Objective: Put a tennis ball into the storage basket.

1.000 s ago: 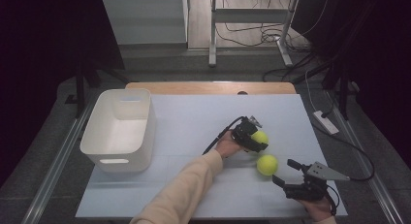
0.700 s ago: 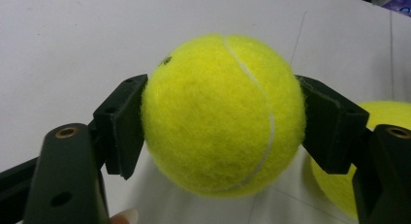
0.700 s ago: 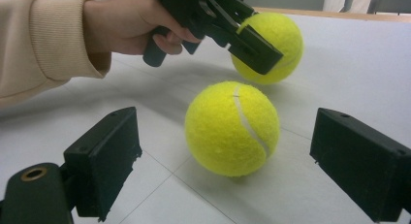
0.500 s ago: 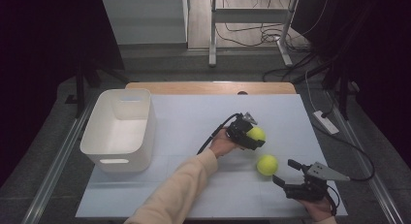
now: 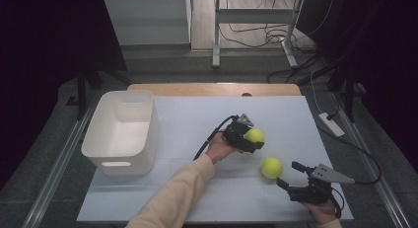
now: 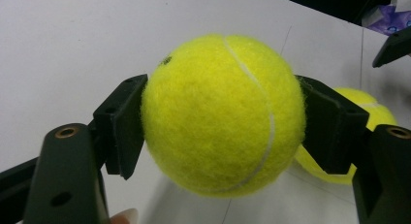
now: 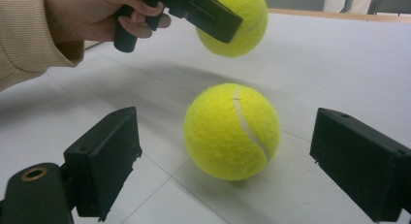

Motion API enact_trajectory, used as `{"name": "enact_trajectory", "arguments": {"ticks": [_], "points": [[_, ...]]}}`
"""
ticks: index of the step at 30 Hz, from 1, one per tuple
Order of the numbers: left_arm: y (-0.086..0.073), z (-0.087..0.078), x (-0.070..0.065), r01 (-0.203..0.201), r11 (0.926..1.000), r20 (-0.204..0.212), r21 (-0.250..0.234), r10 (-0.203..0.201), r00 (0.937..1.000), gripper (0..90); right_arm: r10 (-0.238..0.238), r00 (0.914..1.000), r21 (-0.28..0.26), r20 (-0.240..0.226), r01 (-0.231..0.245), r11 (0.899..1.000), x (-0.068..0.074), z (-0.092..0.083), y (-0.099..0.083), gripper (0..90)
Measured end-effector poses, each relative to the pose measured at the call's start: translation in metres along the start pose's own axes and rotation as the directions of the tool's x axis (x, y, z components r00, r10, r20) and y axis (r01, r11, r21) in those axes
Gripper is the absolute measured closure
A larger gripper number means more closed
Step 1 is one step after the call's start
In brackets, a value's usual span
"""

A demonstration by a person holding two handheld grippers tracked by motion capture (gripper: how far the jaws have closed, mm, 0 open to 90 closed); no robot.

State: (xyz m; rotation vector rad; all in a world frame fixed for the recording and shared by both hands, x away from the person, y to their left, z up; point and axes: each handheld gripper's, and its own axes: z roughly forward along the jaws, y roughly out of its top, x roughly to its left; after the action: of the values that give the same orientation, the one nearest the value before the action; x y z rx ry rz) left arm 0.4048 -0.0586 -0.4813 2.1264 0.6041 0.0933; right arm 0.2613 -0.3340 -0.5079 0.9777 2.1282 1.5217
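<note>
My left gripper [image 5: 249, 137] is shut on a yellow tennis ball [image 5: 255, 135] and holds it above the middle of the white table [image 5: 197, 119]. In the left gripper view the held tennis ball [image 6: 223, 112] sits squeezed between both black pads [image 6: 121, 124]. A second tennis ball [image 5: 271, 167] rests on the table to the right of it. My right gripper [image 5: 290, 176] lies low near the front right edge, open, its jaws wide apart just short of the second tennis ball [image 7: 232, 131]. The left gripper [image 7: 213, 18] with the held tennis ball [image 7: 240, 20] hangs above and behind it.
A white plastic bin [image 5: 123, 132] stands on the left side of the table. A wooden strip [image 5: 212, 89] runs along the far edge. A power strip [image 5: 331, 124] and cables lie on the floor to the right.
The left gripper has lifted its tennis ball off the table and carried it up and to the left, away from the second ball. The right gripper has stayed put.
</note>
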Motion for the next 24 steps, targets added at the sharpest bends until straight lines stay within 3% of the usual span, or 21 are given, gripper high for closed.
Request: {"name": "enact_trajectory", "arguments": {"ticks": [24], "points": [[-0.009,-0.039,-0.001,-0.007,0.9993,-0.038,-0.038,0.006,0.9992,26.6,0.003,1.0,0.002,-0.007,-0.003,1.0,0.0,0.001,0.0,10.2]]}}
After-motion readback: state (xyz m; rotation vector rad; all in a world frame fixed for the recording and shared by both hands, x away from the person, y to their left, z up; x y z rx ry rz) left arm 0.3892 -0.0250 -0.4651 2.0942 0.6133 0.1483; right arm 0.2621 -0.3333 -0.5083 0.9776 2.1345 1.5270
